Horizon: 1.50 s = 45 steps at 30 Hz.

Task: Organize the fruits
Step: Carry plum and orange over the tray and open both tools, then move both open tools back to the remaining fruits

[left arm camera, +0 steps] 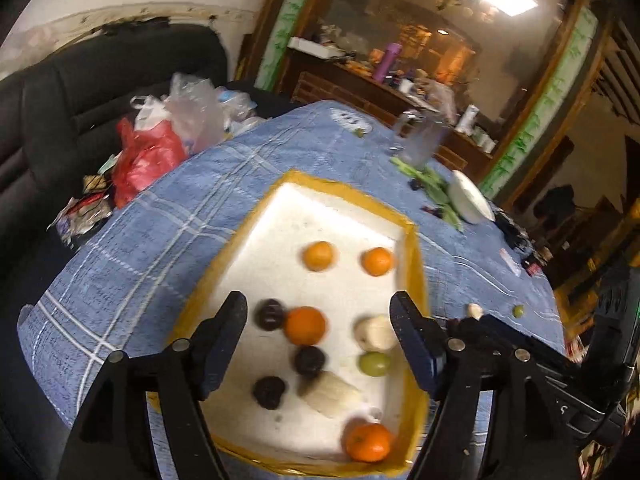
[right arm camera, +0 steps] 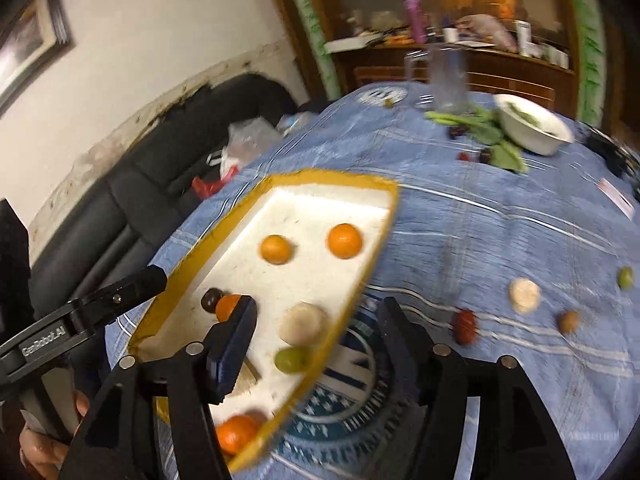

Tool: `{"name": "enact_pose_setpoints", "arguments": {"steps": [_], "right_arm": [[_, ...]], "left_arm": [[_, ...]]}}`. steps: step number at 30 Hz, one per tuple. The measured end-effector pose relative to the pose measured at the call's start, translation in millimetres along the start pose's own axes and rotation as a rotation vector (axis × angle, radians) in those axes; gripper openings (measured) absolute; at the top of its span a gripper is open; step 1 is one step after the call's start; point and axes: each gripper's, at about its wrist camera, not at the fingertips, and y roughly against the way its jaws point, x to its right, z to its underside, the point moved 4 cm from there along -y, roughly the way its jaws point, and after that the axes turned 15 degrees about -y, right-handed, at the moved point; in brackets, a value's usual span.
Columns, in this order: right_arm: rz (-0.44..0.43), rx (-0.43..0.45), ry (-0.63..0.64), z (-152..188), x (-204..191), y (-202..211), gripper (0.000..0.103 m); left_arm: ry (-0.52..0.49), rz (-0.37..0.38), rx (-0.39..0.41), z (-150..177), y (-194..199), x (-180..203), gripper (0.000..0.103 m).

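Observation:
A white foam tray with a yellow rim [left arm camera: 412,240] [right arm camera: 384,216] lies on the blue checked tablecloth. It holds several oranges [left arm camera: 305,325] [right arm camera: 344,240], dark plums [left arm camera: 270,314], a green grape [left arm camera: 374,363] [right arm camera: 291,359] and pale peeled fruits [left arm camera: 375,333] [right arm camera: 303,323]. My left gripper [left arm camera: 318,338] is open and empty above the tray's near half; it also shows in the right wrist view [right arm camera: 132,286]. My right gripper [right arm camera: 316,344] is open and empty over the tray's right rim. Loose on the cloth lie a pale fruit [right arm camera: 524,294], a red fruit [right arm camera: 465,326], a brown fruit [right arm camera: 568,321] and a green grape [right arm camera: 625,277].
A white bowl [right arm camera: 534,124] with green leaves [right arm camera: 492,128] and a clear glass jug [right arm camera: 446,76] stand at the table's far side. Plastic bags [left arm camera: 152,148] lie on a dark sofa [left arm camera: 100,92] to the left. A wooden sideboard stands behind.

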Motion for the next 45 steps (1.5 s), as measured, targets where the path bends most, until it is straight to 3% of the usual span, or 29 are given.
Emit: {"name": "enact_pose_setpoints", "arguments": {"steps": [7,12,14,18,20,23,29,31,33,35,38,40,45], "right_arm": [[0.084,0.142,-0.155,11,69,70,0.073],[0.143,0.251,-0.243,18,117,124,0.078],[0.155,0.280,-0.269,23,131,141,0.079],[0.173,0.327,-0.296,32,151,163,0.082],[0.171,0.327,-0.308,35,158,167,0.082],[0.170,0.331,-0.313,40,164,172,0.082],[0.224,0.407,-0.275,37,172,185,0.082],[0.259,0.453,-0.254,31,178,191,0.095],[0.246,0.474,-0.261,26,189,194,0.100],[0.241,0.432,-0.299,20,205,187,0.100],[0.259,0.323,-0.337,16,225,164,0.100],[0.275,0.264,-0.345,16,233,148,0.100],[0.275,0.174,-0.281,2,227,108,0.100]], "left_arm": [[-0.018,0.161,0.084,-3,6,66,0.094],[-0.065,0.297,0.159,-1,19,124,0.097],[-0.079,0.324,0.125,4,15,143,0.099],[-0.149,0.338,-0.094,22,-16,180,0.099],[-0.141,0.360,-0.112,29,-19,189,0.099],[-0.212,0.298,-0.049,27,-5,200,0.099],[-0.280,0.055,0.237,-13,57,181,0.103],[-0.300,0.005,0.275,-21,63,172,0.103],[-0.290,-0.016,0.230,-23,51,163,0.103],[-0.249,-0.012,0.124,-16,22,154,0.103],[-0.198,0.084,-0.016,1,-18,150,0.103],[-0.208,0.105,-0.052,8,-34,154,0.103],[-0.275,0.062,-0.064,4,-60,166,0.103]]}}
